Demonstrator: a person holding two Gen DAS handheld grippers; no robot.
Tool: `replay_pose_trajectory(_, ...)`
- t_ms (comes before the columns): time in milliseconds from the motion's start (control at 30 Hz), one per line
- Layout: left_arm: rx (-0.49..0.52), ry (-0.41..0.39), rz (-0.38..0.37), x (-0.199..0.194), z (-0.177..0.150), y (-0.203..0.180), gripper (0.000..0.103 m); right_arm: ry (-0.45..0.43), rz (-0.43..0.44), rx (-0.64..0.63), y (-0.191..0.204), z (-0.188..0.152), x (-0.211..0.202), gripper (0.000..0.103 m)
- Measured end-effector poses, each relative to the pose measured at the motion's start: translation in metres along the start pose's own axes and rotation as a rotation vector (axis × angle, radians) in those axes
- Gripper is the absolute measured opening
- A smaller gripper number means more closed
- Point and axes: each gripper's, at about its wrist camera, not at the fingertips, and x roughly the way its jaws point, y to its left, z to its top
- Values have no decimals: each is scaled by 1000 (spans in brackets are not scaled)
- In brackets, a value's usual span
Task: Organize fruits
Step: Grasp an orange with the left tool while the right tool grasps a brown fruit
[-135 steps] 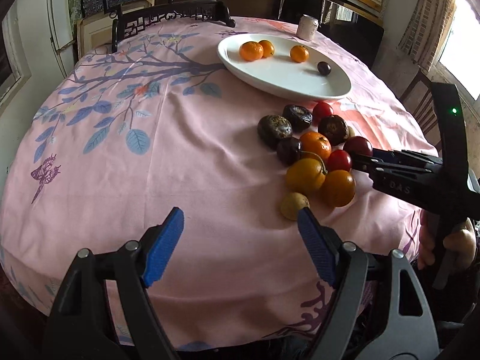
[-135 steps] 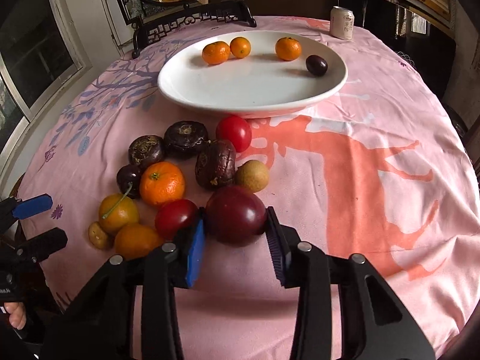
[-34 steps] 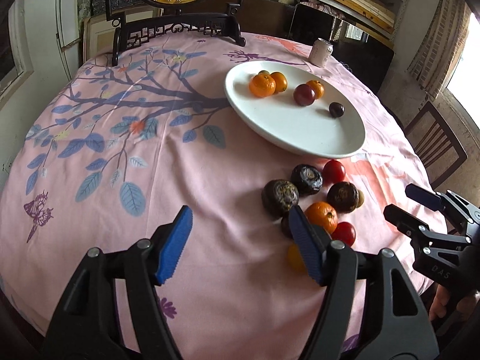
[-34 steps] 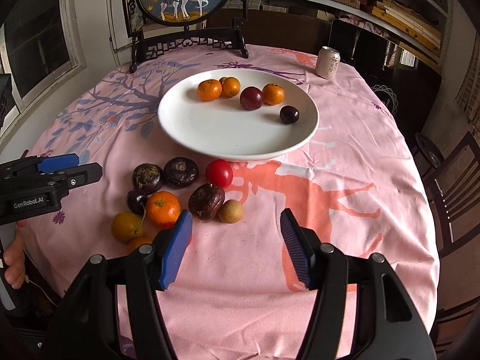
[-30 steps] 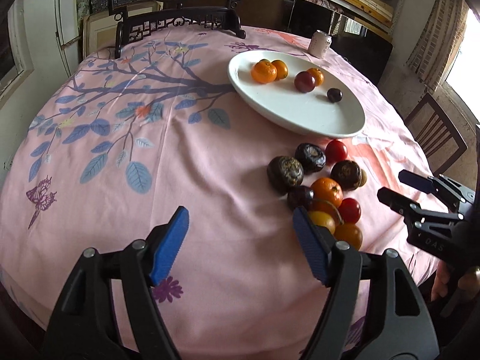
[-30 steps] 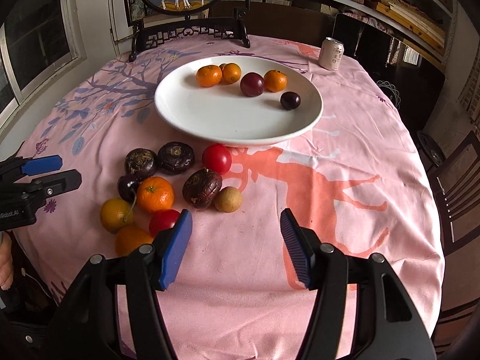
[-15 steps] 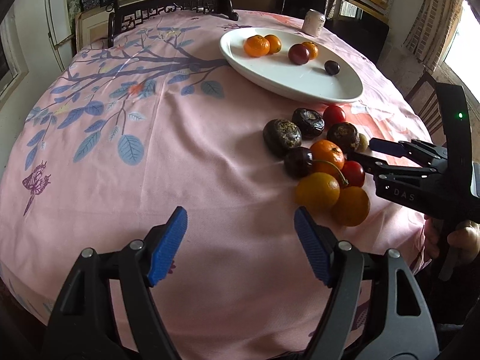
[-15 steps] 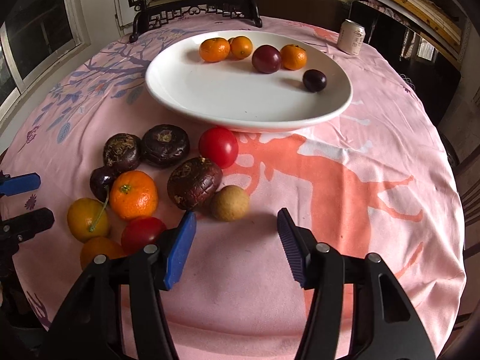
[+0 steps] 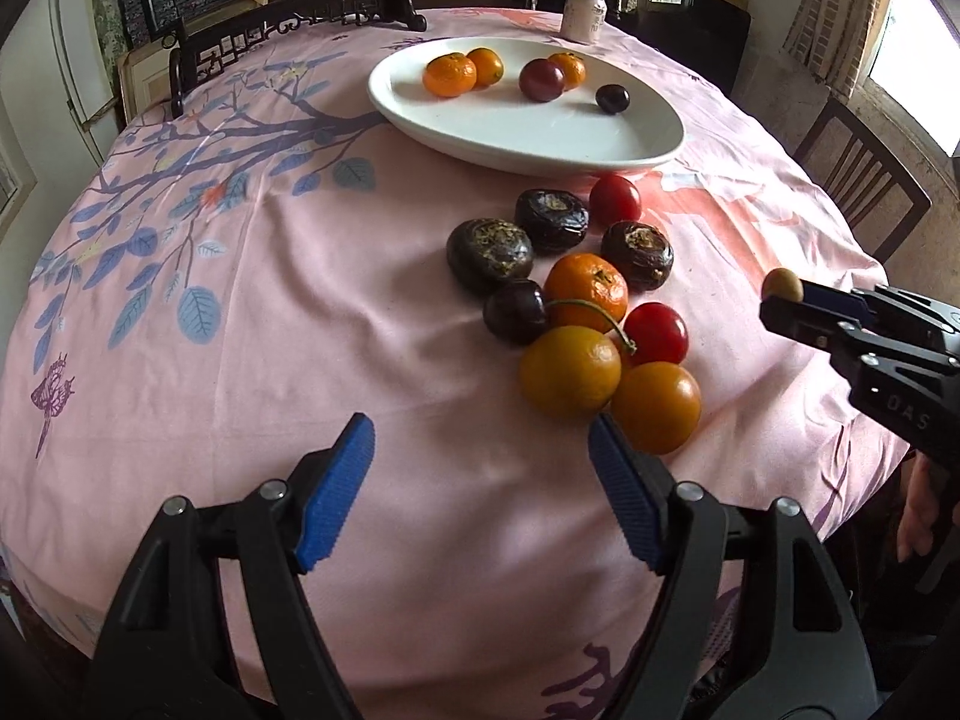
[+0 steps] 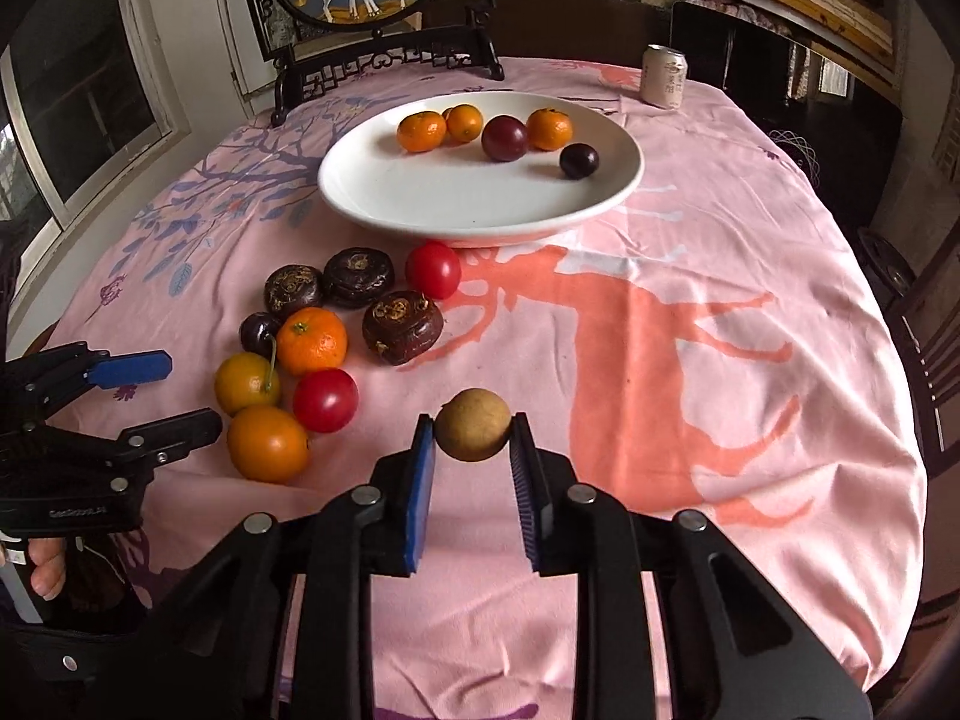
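Note:
My right gripper [image 10: 473, 441] is shut on a small tan round fruit [image 10: 473, 425] and holds it above the pink cloth; the fruit also shows in the left wrist view [image 9: 782, 284]. A white oval plate [image 10: 372, 192] at the back holds several fruits: oranges, a plum [image 10: 504, 137] and a dark cherry [image 10: 579, 161]. A cluster of loose fruit [image 10: 312, 341] lies in front of the plate: dark brown fruits, oranges, red tomatoes. My left gripper [image 9: 480, 486] is open and empty, just short of the cluster [image 9: 570, 369].
A drink can [image 10: 663, 77] stands at the far right of the table. A framed deer picture on a dark stand [image 10: 384, 60] is at the far edge. A wooden chair [image 9: 864, 180] stands to the right. The table edge is close below both grippers.
My right gripper has closed on the tan fruit and lifted it off the cloth, away from the cluster. My left gripper has moved slightly closer to the fruits.

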Motion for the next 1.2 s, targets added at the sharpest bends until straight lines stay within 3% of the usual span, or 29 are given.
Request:
replay_pose_trajectory(133, 17, 18, 14, 15, 4, -11, 68, -20, 8, 35, -10, -10, -12, 25)
replay_pose_trajectory(267, 20, 8, -48, 17, 15, -21, 36, -23, 22, 46, -13, -11, -12, 25)
replay_pose_trajectory(467, 2, -8, -71, 18, 18, -25, 36, -20, 41, 53, -10, -12, -11, 25)
replay_pose_trajectory(900, -17, -87, -100, -23, 13, -15, 36, -55, 42, 39, 1, -2, -20, 25)
replay_pose_trajectory(1200, 0, -117, -94, -35, 32, -13, 36, -51, 40, 52, -4, 4, -17, 25)
